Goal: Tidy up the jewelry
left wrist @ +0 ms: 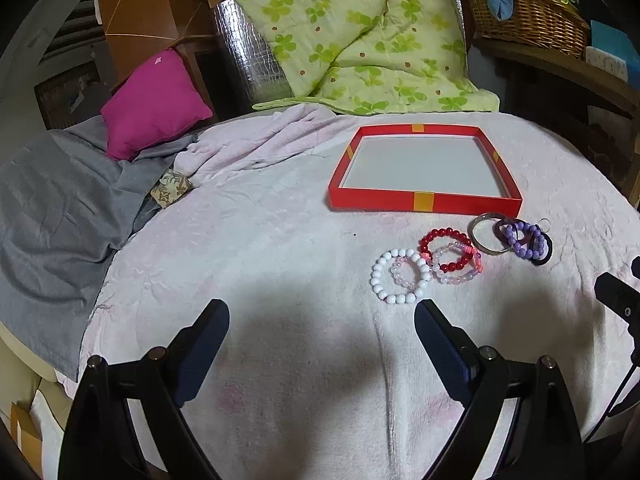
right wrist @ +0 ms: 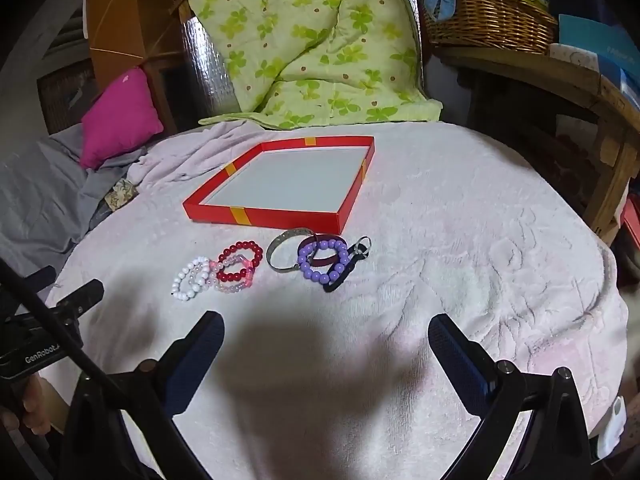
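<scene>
A shallow red box lid (left wrist: 424, 202) (right wrist: 260, 216) with a white floor lies empty on the pale pink towel. In front of it lie several bracelets: white beads (left wrist: 386, 298) (right wrist: 181, 290), pale pink beads (left wrist: 454, 278) (right wrist: 234, 287), red beads (left wrist: 442, 234) (right wrist: 240, 246), a silver bangle (left wrist: 478, 240) (right wrist: 280, 266), purple beads (left wrist: 524, 250) (right wrist: 320, 276) and a black band (right wrist: 340, 282). My left gripper (left wrist: 322, 312) is open and empty, just short of the white beads. My right gripper (right wrist: 326, 326) is open and empty, short of the purple beads.
A green floral quilt (left wrist: 348, 36) and foil-wrapped block stand behind the box. A magenta cushion (left wrist: 154, 104) and grey cloth (left wrist: 52, 208) lie at the left. A wicker basket (right wrist: 488, 16) sits on a wooden shelf at the right. The left gripper shows in the right wrist view (right wrist: 76, 300).
</scene>
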`<action>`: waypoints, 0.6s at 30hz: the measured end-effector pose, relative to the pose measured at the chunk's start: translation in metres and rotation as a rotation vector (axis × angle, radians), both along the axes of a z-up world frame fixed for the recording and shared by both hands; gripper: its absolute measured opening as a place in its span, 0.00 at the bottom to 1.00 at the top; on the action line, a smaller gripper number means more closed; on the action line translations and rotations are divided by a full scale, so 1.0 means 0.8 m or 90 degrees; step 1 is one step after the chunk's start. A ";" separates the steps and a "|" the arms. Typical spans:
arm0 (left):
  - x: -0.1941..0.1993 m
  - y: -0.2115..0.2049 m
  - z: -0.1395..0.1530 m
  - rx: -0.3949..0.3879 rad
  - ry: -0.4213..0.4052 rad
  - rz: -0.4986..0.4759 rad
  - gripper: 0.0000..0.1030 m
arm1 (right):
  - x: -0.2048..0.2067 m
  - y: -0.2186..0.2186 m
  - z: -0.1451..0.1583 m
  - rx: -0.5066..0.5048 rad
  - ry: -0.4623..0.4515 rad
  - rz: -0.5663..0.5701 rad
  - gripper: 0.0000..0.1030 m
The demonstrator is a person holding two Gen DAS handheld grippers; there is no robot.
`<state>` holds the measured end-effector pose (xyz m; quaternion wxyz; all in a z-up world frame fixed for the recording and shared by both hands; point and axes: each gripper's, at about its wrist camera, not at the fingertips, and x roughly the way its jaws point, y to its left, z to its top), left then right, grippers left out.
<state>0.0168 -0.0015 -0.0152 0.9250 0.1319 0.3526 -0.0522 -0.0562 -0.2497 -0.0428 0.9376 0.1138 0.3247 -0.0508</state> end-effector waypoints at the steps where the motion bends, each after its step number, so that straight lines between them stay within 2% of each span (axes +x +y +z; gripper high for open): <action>1: 0.000 -0.001 -0.001 0.001 0.000 -0.001 0.91 | 0.001 0.000 0.000 0.004 -0.001 0.001 1.00; 18: 0.001 -0.010 -0.001 0.004 0.002 -0.014 0.91 | 0.005 0.001 0.000 0.012 -0.004 0.021 1.00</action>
